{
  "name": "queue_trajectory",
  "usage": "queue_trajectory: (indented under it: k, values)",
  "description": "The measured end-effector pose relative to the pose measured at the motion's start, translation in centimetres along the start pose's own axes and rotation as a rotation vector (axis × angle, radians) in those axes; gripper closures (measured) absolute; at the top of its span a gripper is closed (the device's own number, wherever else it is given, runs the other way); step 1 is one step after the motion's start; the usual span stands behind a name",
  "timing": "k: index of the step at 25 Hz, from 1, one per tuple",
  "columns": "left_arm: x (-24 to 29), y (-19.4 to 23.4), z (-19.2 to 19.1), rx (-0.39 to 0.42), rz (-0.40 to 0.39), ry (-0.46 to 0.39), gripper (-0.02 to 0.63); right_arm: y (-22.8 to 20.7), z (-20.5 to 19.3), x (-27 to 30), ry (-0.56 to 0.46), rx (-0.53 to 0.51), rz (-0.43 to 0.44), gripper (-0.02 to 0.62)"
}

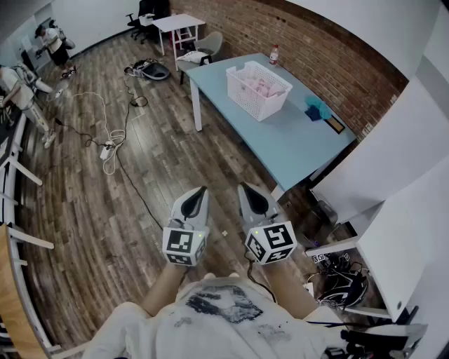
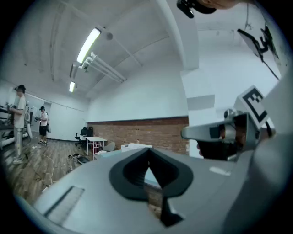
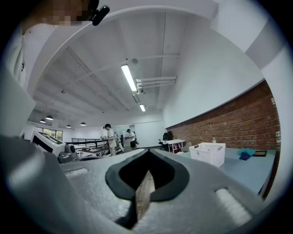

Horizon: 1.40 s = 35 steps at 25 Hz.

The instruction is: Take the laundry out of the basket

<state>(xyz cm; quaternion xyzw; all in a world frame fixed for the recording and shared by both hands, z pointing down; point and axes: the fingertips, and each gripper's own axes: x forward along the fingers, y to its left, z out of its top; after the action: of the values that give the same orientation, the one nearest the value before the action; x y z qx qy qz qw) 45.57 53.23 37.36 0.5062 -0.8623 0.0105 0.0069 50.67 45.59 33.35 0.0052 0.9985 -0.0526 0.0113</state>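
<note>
**Clerk:** Entry one, the claws?

**Keeper:** Left claw (image 1: 203,189), lower middle of the head view. It is clenched: in the left gripper view its dark pads (image 2: 132,176) meet at the tips, with nothing between them. Right claw (image 1: 243,186), just beside it toward the right of the frame. It is clenched as well, its pads (image 3: 123,176) are together and it holds nothing. Both are held level in front of the person, with the marker cubes nearest the body.

**Clerk:** Entry two, the task's things?

**Keeper:** Basket (image 1: 247,98), white with slatted sides, standing upright. It is in the upper middle of the head view, on the near-left part of the pale blue surface (image 1: 295,140). Laundry (image 1: 263,87), pale pink, is inside the basket and shows over the rim. Both claws are well apart from the basket, with bare floor (image 1: 161,168) between.

**Clerk:** What else is on that surface?

**Keeper:** Blue cloth (image 1: 318,108), bunched, to the right of the basket and apart from it. Bottle (image 1: 273,54), upright at the far edge, near the brick wall (image 1: 330,56).

**Clerk:** Surroundings?

**Keeper:** The floor is wood planking. Cables (image 1: 111,144), white and black, trail across the left half of the frame. Small white table (image 1: 179,21), top middle. One person (image 1: 52,43), standing at the upper left.
</note>
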Motion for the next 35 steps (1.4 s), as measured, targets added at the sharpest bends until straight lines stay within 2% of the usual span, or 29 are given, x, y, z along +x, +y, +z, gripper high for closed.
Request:
queue_trajectory:
  k: [6, 13, 21, 29, 35]
  values:
    - [0.3, -4.0, 1.4, 0.009, 0.017, -0.005, 0.617, -3.0, 0.5, -3.0, -0.004, 0.029, -0.017, 0.598]
    - [1.4, -5.7, 0.4, -0.006, 0.013, 0.032, 0.617, -4.9, 0.6, -4.3, -0.01, 0.034, -0.025, 0.598]
    - [2.8, -6.9, 0.0, 0.001, 0.028, 0.037, 0.617, -7.4, 0.0, -4.8, 0.002, 0.067, -0.012, 0.598]
    - [4.6, -6.3, -1.8, -0.018, 0.06, 0.059, 0.617, -8.9, -2.1, -3.5, 0.055, 0.088, 0.03, 0.598]
    - [8.6, -2.2, -3.5, -0.032, 0.042, 0.065, 0.617, -10.2, -4.3, 1.9, 0.085, 0.097, 0.023, 0.598]
